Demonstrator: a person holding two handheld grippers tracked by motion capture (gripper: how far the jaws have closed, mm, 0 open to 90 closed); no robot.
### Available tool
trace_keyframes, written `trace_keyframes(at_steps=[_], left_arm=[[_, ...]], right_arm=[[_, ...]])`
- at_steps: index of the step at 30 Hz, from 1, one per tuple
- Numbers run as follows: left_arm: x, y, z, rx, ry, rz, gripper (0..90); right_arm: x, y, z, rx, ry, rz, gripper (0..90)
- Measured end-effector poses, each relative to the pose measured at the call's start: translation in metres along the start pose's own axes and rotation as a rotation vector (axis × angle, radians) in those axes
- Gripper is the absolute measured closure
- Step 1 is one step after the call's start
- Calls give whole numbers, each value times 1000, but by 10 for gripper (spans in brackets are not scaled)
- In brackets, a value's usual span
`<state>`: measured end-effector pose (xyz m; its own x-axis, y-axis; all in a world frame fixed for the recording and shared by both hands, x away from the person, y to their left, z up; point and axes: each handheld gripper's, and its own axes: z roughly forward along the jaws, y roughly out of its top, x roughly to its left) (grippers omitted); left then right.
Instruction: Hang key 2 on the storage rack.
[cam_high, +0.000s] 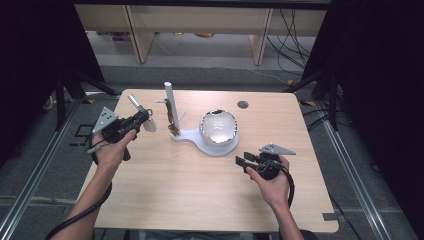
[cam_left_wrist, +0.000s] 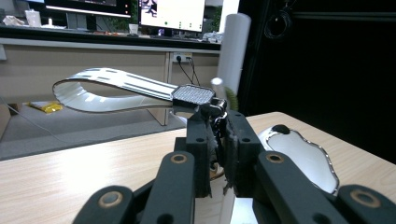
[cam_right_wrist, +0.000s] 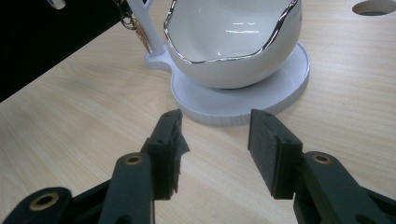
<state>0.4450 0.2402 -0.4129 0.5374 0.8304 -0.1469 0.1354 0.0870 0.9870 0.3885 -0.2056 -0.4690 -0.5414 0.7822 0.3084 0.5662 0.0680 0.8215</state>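
My left gripper (cam_high: 144, 119) hovers over the table's left part, shut on the handle of a shiny metal spoon (cam_high: 142, 111). From the left gripper view, the spoon (cam_left_wrist: 107, 88) juts out leftward from the closed jaws of that gripper (cam_left_wrist: 215, 111). A white stand (cam_high: 200, 139) with an upright post (cam_high: 170, 102) bears a white, silver-rimmed bowl (cam_high: 218, 127) on its round base. Small brown trinkets (cam_high: 173, 129) hang low on the post. My right gripper (cam_high: 242, 163) stands open near the table, just right of the base, with nothing between its fingers. The bowl (cam_right_wrist: 233, 42) lies straight ahead of this gripper (cam_right_wrist: 215, 128).
A round cable hole (cam_high: 243, 104) sits in the wooden table (cam_high: 200, 200) behind the bowl. Desk legs and cables stand on the floor beyond the far edge. Black curtains flank both sides.
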Motion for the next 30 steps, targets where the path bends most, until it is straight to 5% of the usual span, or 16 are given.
trace_keyframes(at_steps=[4, 10, 22, 23, 26, 27, 30], left_arm=[[6, -2, 10, 12, -11, 15, 811], [14, -6, 23, 27, 6, 34, 811], [25, -7, 44, 42, 16, 61, 811], [26, -7, 46, 42, 16, 65, 811], [27, -7, 52, 48, 12, 79, 811], [26, -7, 53, 49, 12, 84, 811], [26, -7, 57, 52, 15, 95, 811]], right_arm=[[-3, 0, 2, -7, -12, -34, 553], [-3, -2, 4, 5, 0, -8, 553], [-5, -2, 5, 3, -21, -34, 553], [-3, -3, 4, 22, -16, 0, 553], [-5, -3, 4, 23, -17, -9, 553], [-2, -4, 4, 17, -6, 29, 553], [-5, -4, 5, 4, -8, 0, 553]])
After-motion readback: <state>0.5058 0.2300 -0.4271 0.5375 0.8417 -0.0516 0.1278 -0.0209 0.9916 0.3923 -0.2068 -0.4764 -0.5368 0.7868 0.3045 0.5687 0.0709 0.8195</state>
